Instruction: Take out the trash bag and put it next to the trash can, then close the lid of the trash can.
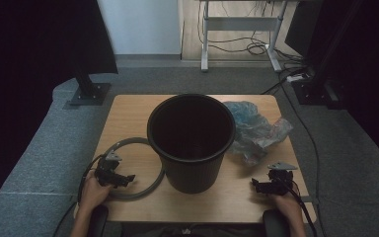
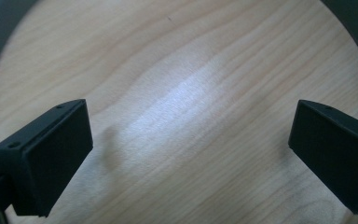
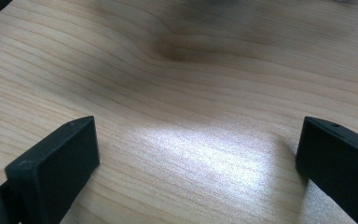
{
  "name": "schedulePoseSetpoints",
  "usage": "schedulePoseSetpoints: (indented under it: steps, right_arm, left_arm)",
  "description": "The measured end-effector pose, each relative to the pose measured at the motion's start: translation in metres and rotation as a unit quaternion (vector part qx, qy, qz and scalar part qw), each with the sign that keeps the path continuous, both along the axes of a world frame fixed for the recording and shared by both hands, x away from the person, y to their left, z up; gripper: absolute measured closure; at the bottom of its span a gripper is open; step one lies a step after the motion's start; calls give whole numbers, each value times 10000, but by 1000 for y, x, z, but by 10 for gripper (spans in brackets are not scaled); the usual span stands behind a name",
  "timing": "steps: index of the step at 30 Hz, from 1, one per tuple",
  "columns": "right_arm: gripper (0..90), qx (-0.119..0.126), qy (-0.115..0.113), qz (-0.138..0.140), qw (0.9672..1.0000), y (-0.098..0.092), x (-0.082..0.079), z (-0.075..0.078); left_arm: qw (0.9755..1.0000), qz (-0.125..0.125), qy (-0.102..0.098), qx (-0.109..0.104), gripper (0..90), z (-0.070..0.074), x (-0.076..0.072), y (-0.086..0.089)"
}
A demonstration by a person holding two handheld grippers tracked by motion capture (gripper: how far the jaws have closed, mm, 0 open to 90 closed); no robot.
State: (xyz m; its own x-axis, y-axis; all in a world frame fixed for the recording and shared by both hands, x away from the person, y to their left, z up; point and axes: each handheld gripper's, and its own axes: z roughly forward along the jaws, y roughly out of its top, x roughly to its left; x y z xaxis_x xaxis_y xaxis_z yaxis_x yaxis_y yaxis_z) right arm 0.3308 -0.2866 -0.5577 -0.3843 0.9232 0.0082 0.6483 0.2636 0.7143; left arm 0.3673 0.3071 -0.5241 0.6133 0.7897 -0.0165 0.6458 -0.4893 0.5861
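2 tongs rest low at the near edge of the worktop, 1 in each hand, and neither holds anything. At the left, the left tongs sit inside the grey ring, which lies flat on the wood and touches the foot of the black bucket. In the left gripper view their jaws stand spread wide over bare wood, with the ring's grey band curving around them at the picture's edges; the pads touch nothing.

In the middle the bucket stands upright and empty as far as its dark inside shows. Just right of it, touching its wall, lies a crumpled clear plastic bag, seemingly the liner that goes into the bucket under the ring.

At the right, the right tongs hover near the wood, well short of the bag, jaws fully spread and nothing between them.

The risks I judge: the thin bag may slip or tear if pinched by a single fold, and a careless sweep of either hand could knock the light bucket over or drag the ring along with it.
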Motion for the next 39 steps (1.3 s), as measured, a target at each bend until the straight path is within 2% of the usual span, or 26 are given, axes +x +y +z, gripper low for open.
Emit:
schedulePoseSetpoints:
  steps: [4,7,13,19,26,29,35,39]
  right_arm:
    - [0,0,1,0,10000,0,0,0]
    - [0,1,0,1,10000,0,0,0]
    - [0,3,0,1,10000,0,0,0]
    - [0,2,1,3,10000,0,0,0]
    - [0,4,1,7,10000,0,0,0]
    - [0,4,1,10,10000,0,0,0]
    - [0,3,0,14,10000,0,0,0]
    - [0,3,1,15,10000,0,0,0]
  left_arm:
    - [9997,193,-112,-53,0,4,1,11]
    - [9995,298,-142,-16,0,5,2,19]
    - [9980,560,-279,-67,0,7,4,34]
    - [9957,876,-307,-82,0,0,9,51]
    - [9953,949,-177,-5,0,-11,16,55]
    - [9954,946,-97,-59,0,-18,20,56]
    - [9934,1080,-331,-205,0,-22,24,60]
    - [9932,1099,-324,-198,0,-22,25,60]
